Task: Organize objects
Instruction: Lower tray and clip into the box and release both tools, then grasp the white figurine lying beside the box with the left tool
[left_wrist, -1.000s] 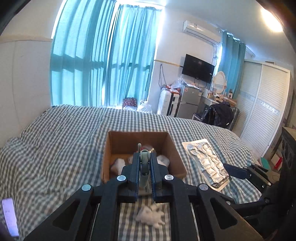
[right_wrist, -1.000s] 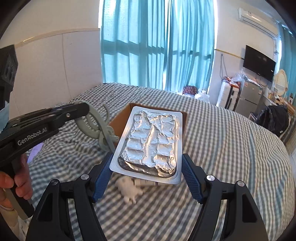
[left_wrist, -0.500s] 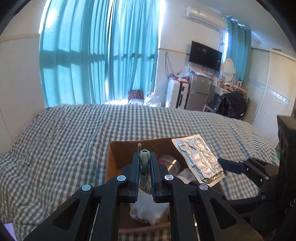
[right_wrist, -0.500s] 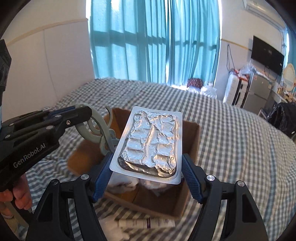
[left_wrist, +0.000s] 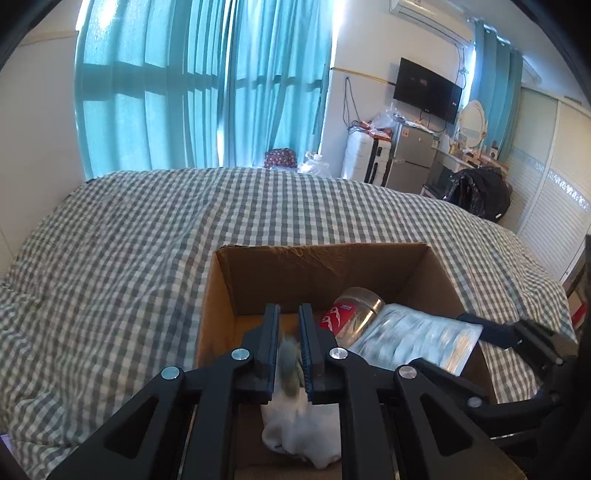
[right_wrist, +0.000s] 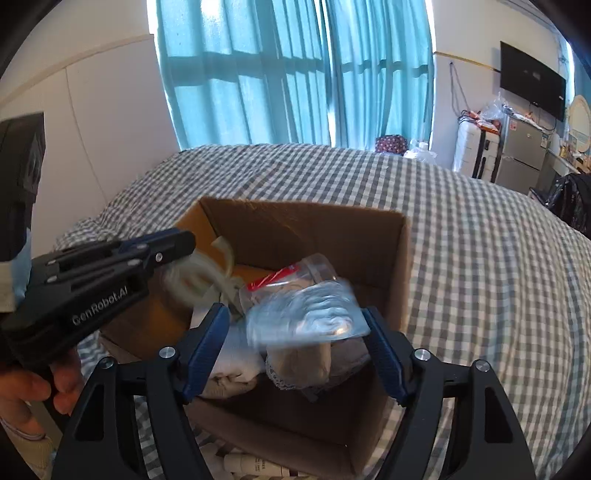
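Over the cardboard box (right_wrist: 369, 229) on the checked bed (left_wrist: 129, 240) | right gripper (right_wrist: 295, 343) spread wide, foil blister pack (right_wrist: 306, 314) blurred between its fingers, grip unclear | left gripper (left_wrist: 289, 350) nearly closed, pale plastic clip (right_wrist: 195, 280) inside looks loose | pack's light, stiff-ish, crinkly, hold by edges.

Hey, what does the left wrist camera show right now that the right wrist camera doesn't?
Only the left wrist view shows the air conditioner and the wardrobe doors.

Only the right wrist view shows the person's hand and a white tube on the bed beside the box.

Both show the cardboard box, the foil blister pack, the clear bottle and the TV.
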